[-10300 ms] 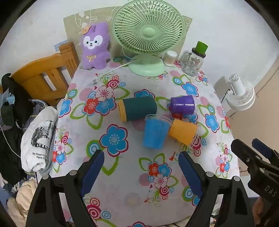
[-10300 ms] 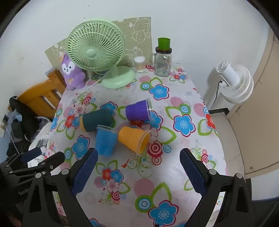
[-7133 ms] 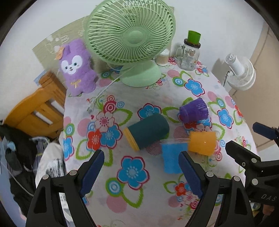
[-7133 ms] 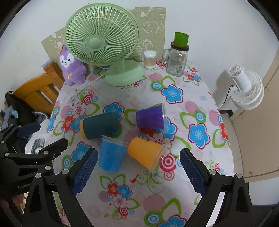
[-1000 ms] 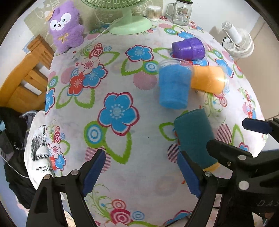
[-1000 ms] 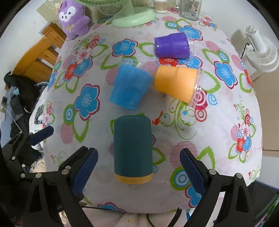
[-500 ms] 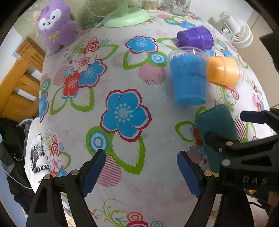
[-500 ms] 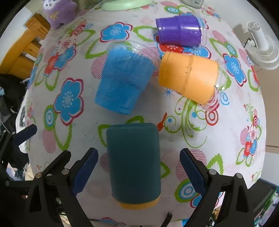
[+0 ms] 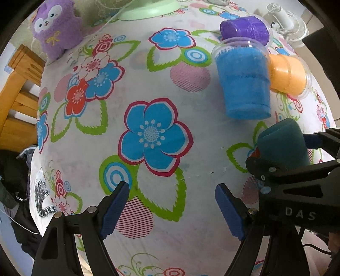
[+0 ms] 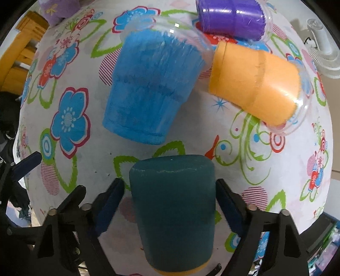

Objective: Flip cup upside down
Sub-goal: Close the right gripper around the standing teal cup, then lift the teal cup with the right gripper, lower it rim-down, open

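A dark teal cup (image 10: pixel 173 210) with a yellow rim lies on its side near the table's front edge, base pointing away from me. My right gripper (image 10: pixel 170 201) is open, one finger on each side of the cup; small gaps still show. The cup also shows in the left wrist view (image 9: pixel 283 144), with the right gripper (image 9: pixel 297 152) around it. My left gripper (image 9: pixel 172 203) is open and empty over the flowered tablecloth (image 9: pixel 148 135), left of the cup.
A blue cup (image 10: pixel 148 91), an orange cup (image 10: pixel 255 85) and a purple cup (image 10: pixel 231 18) lie on their sides just beyond the teal one. A purple plush toy (image 9: pixel 56 29) and a green fan base (image 9: pixel 146 10) stand at the back. A wooden chair (image 9: pixel 17 93) is at left.
My right gripper has moved forward so its fingers now straddle the teal cup. My left gripper has moved lower and closer to the tablecloth.
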A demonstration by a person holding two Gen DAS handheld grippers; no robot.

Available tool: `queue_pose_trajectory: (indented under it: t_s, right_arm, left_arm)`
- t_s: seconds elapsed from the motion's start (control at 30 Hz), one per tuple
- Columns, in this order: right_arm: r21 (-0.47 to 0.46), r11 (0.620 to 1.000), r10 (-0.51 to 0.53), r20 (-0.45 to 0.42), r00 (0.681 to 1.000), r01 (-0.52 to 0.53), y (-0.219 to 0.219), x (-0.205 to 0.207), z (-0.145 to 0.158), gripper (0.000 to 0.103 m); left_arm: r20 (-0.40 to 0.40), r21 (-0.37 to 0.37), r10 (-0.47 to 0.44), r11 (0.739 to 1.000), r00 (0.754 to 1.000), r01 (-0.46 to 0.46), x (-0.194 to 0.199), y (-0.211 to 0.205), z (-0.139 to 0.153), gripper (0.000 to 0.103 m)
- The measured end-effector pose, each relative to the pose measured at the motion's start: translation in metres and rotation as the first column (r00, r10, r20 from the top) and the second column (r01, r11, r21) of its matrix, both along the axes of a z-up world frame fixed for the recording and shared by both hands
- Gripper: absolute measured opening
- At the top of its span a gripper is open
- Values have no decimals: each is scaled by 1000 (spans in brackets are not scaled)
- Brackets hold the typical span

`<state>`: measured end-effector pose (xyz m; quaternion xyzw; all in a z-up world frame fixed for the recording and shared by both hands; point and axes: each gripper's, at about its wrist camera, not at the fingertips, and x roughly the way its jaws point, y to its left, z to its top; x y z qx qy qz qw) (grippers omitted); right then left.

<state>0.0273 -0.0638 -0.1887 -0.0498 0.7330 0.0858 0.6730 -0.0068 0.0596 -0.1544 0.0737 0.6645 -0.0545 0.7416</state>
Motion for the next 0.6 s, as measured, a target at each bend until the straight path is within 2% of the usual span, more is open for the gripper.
queue_pose_trajectory:
  t_s: [0.07,0.37,0.6]
  right_arm:
    - [-21,1000,19,10,1000,-18,3,1,-2,71]
    - [6,999,32,33,999,-32,3,-3,5,69]
    - [27,999,30,111,993,-33,1,-11,48,69]
  left_arm:
    - [-4,-9,2,1000,1000,-2,1,1,-2,85]
    - [-7,-6,-2,1000,1000,2,0,-7,-8,85]
    - [21,-7,14,1000,1000,-14,2,-4,10,85]
